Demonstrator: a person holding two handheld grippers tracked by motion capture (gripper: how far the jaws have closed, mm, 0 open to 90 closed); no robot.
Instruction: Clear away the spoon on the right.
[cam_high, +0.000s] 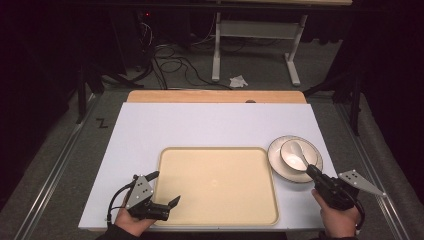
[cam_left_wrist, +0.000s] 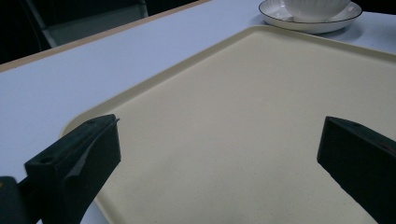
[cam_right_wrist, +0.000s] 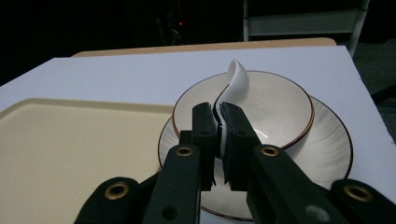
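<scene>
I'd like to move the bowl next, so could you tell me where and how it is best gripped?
Grip the bowl by its thin rim, one jaw inside and one outside, from above on its near right side; the spoon and right gripper occupy the left, and the plate blocks lower grips.

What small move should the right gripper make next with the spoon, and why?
Probably a short lift straight up. The right gripper is shut on the white spoon, whose scoop end is over the bowl that sits on the plate. Raising it first would clear the bowl's rim before any sideways carry toward the tray, which lies bare beside the open left gripper.
</scene>
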